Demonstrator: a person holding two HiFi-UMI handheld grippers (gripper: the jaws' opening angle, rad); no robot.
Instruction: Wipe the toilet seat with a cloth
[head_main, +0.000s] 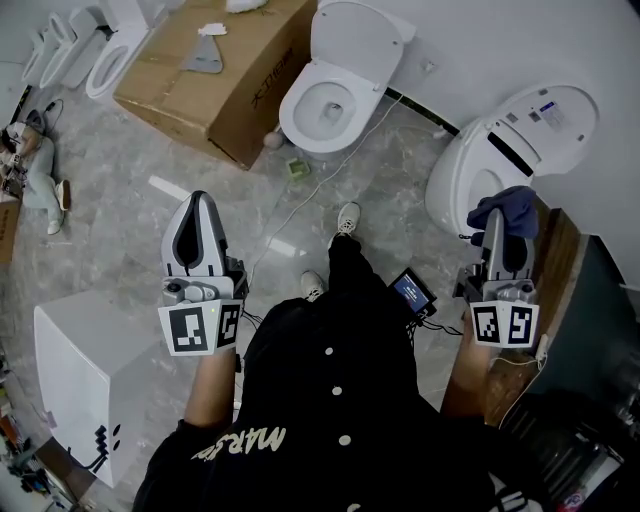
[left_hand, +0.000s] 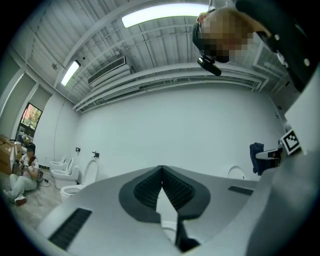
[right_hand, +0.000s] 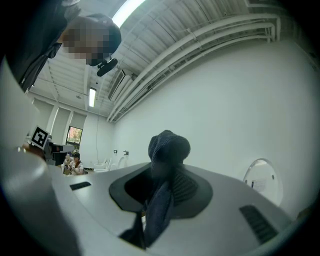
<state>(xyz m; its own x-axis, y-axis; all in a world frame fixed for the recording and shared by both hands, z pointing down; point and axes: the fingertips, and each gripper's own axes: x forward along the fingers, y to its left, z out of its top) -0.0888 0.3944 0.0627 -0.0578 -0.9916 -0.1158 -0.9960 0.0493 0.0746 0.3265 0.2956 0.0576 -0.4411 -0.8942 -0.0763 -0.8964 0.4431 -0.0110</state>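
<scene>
The right tongs (head_main: 495, 228) are clamped on a dark blue cloth (head_main: 510, 208). In the right gripper view the ribbed pads press on the cloth's middle (right_hand: 167, 150): a rounded wad bulges above the tips of the right tongs (right_hand: 162, 176), and a twisted tail hangs down between the jaws. The cloth is held up in the air, against the white wall behind.

In the head view the cloth overlaps the near edge of a white oval toilet with its lid shut (head_main: 505, 140), which stands just ahead of the right tongs. Whether cloth and toilet touch cannot be told.

The left tongs (head_main: 200, 205) are drawn together. In the left gripper view the two dark ribbed pads meet at the tips of the left tongs (left_hand: 161, 172), a thin wedge of gap opens below them, and nothing sits between.

Ahead, between the two tongs, stands a second white toilet with its lid raised (head_main: 335, 95), its seat ring and bowl showing. A brown cardboard box (head_main: 215, 70) lies just left of it on the grey marbled floor (head_main: 120, 200). A white square cabinet (head_main: 85, 365) stands beside the left arm. A person sitting on the floor (head_main: 40, 170) is at the far left.
</scene>
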